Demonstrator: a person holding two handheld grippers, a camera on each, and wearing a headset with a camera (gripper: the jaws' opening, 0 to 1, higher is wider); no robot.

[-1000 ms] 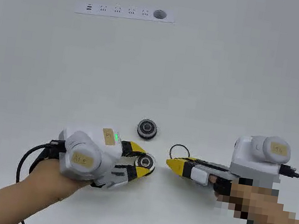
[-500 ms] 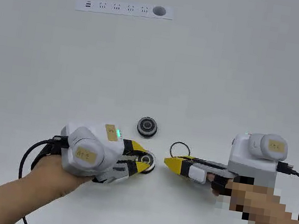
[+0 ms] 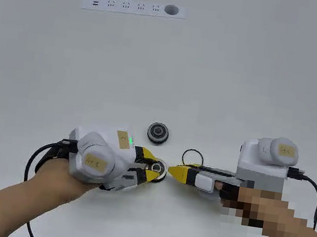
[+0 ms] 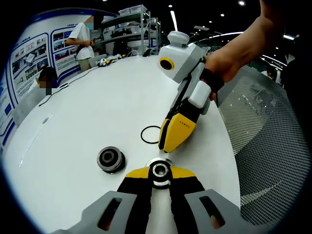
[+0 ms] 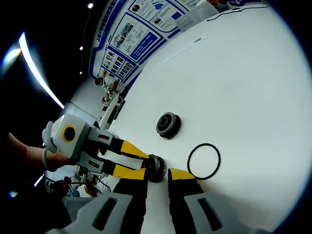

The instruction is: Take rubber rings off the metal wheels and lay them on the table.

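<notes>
The left gripper (image 3: 152, 167) is clamped on a small round metal wheel (image 4: 160, 170), pinching it across its rim between the yellow tips, close to the near edge of the white tabletop (image 3: 241, 83). The right gripper (image 3: 172, 170) points at that wheel from just beside it; its jaws stand a narrow way apart and hold nothing.

The wheel's face is bright, smooth metal around a dark hub. Whether a ring sits in its groove I cannot tell.

A thin black rubber ring (image 5: 220, 160) lies flat just beyond the right gripper's tips. A second wheel (image 3: 157, 132), dark around its rim, sits a little farther from the near edge. A white power strip (image 3: 133, 6) lies toward the far edge.

The wheels look stiff, compact and slick, and likely to slip or roll unless clamped firmly. A ring is probably light, soft and stretchy, best hooked at its outer edge with one fingertip and peeled sideways off the rim while the other gripper steadies the wheel.
</notes>
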